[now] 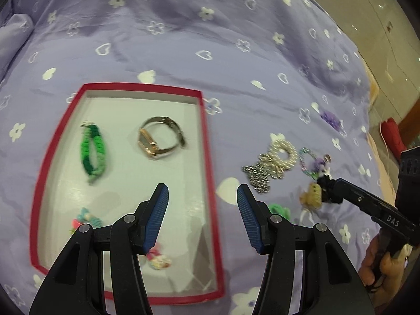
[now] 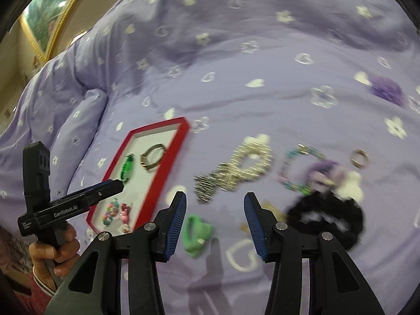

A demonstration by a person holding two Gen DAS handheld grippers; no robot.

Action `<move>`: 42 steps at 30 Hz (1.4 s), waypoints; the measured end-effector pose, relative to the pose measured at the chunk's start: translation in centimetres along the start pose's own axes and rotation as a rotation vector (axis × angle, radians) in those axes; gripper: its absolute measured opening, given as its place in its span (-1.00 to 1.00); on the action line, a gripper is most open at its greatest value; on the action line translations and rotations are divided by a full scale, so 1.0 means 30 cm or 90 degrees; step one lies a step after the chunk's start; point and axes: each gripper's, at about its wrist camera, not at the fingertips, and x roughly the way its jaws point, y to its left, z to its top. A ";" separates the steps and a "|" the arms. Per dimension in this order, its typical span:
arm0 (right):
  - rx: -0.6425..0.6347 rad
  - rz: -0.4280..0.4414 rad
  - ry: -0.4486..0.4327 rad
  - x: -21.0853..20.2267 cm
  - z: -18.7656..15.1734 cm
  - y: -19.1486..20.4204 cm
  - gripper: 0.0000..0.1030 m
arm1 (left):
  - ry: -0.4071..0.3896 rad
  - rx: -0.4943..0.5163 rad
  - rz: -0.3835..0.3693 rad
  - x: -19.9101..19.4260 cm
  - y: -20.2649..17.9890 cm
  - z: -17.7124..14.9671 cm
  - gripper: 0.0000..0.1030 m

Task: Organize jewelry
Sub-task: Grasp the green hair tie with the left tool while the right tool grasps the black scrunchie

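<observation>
Jewelry lies loose on the bedspread [image 2: 262, 52] beside the red tray [image 1: 208, 157]; both the left gripper [image 1: 202, 197] and right gripper [image 2: 215, 206] gape empty. Soft fabric could let the green ring [image 2: 197, 232] slip away.

Left wrist cam sits close above the red tray [image 1: 207, 141], looking down and forward across the bedspread [image 1: 236, 26]. Right wrist cam looks down beside it. Both share the tray and pearl bracelet [image 2: 252, 162].

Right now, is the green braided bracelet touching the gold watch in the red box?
Apart. The left wrist view shows bare white floor between the green braided bracelet and the gold watch.
</observation>
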 end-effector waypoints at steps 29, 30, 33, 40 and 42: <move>0.054 -0.096 -0.016 -0.093 -0.092 -0.294 0.00 | 0.092 0.124 -0.022 0.166 -0.309 -0.140 0.04; 0.050 -0.098 -0.013 -0.083 -0.090 -0.294 0.04 | 0.096 0.128 -0.023 0.176 -0.315 -0.144 0.05; 0.040 -0.109 -0.006 -0.050 -0.084 -0.298 0.11 | 0.101 0.137 -0.027 0.193 -0.328 -0.150 0.09; 0.037 -0.116 0.001 0.008 -0.085 -0.314 -0.19 | 0.097 0.154 -0.030 0.219 -0.338 -0.155 -0.50; 0.042 -0.108 0.005 0.007 -0.092 -0.318 -0.64 | 0.101 0.149 -0.047 0.222 -0.331 -0.151 -0.75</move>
